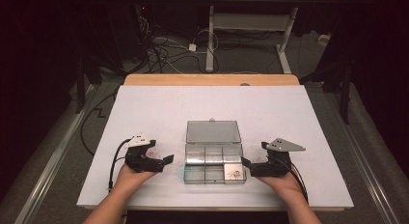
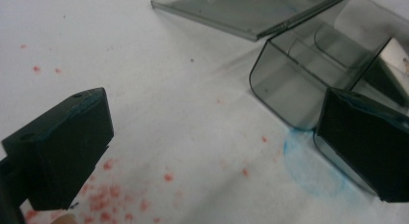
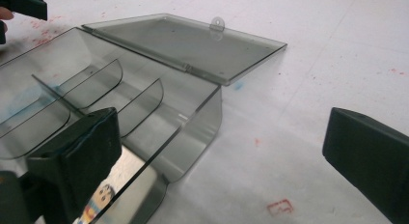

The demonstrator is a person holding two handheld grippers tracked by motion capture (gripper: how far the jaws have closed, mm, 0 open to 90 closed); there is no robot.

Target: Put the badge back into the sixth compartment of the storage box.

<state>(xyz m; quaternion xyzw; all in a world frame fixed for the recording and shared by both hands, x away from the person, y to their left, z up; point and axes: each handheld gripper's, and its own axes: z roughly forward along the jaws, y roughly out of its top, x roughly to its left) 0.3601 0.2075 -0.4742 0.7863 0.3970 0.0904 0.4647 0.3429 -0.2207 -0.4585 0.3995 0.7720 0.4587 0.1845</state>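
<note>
One white table [image 1: 159,108] carries everything, its surface freckled with red specks and one blue smudge beside the box. On it, near the person's edge and midway between the two hands, lies one clear grey compartment box [image 1: 214,163]. Its single hinged lid [image 1: 212,132] is swung fully open and lies flat on the table behind the tray. The tray is split by thin walls into six compartments, three across and two deep. In the near right compartment lies one small printed item [image 1: 236,174], too small to identify.

There are two grippers, one in each hand, and both forearms come in from the near edge. The left gripper [image 1: 165,159] lies low over the table, pointing across at the box's left wall. It stands just beside the box, and I cannot tell whether it touches. Its two black fingers [image 2: 67,151] stand wide apart with bare table between them. The right gripper [image 1: 246,162] points at the box's right wall from the other side, at the near right corner. Its fingers [image 3: 79,156] are spread wide. One sits over the box's corner compartment and the other is out over bare table, with the box's side wall between them and nothing gripped.
</note>
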